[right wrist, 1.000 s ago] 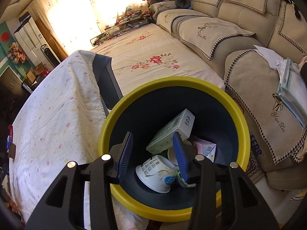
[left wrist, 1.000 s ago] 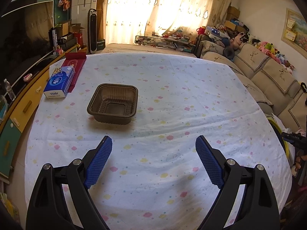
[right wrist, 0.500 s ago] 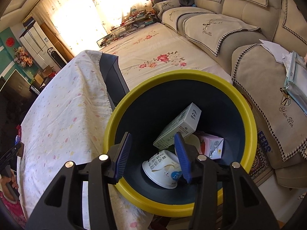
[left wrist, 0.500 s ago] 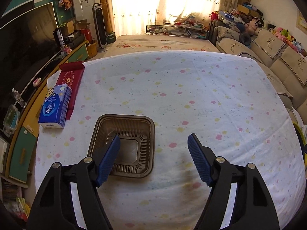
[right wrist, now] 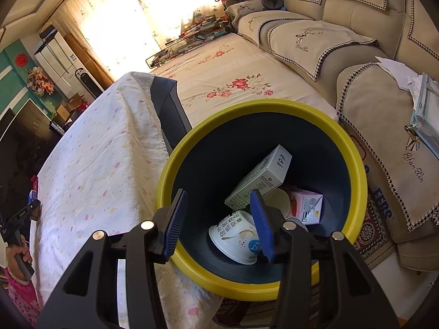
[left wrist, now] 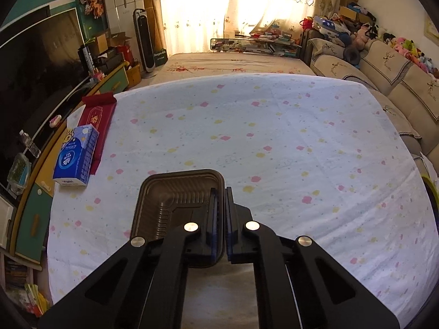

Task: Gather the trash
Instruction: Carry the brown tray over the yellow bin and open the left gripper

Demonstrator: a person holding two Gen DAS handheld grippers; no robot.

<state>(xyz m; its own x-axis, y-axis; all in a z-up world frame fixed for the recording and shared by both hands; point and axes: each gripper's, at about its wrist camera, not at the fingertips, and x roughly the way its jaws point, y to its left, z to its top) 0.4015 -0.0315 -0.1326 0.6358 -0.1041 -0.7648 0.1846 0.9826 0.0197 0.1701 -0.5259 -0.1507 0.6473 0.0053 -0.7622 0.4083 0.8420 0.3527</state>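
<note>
A brown plastic food tray (left wrist: 170,200) lies on the flowered tablecloth (left wrist: 274,142). My left gripper (left wrist: 221,219) is shut on the tray's right wall, one finger inside and one outside. In the right wrist view my right gripper (right wrist: 218,220) is open and empty above the near rim of a yellow-rimmed dark bin (right wrist: 354,150). The bin holds a white carton (right wrist: 260,178), a paper cup (right wrist: 236,235) and a pink-and-white carton (right wrist: 304,205).
A blue tissue pack (left wrist: 75,159) and a red packet (left wrist: 97,115) lie at the table's left edge. A TV cabinet (left wrist: 33,192) runs along the left. A beige sofa (right wrist: 370,82) stands right of the bin. The table (right wrist: 96,164) is left of the bin.
My left gripper moved forward to the brown tray and shut on its right wall. My right gripper drew back slightly above the bin and stays open.
</note>
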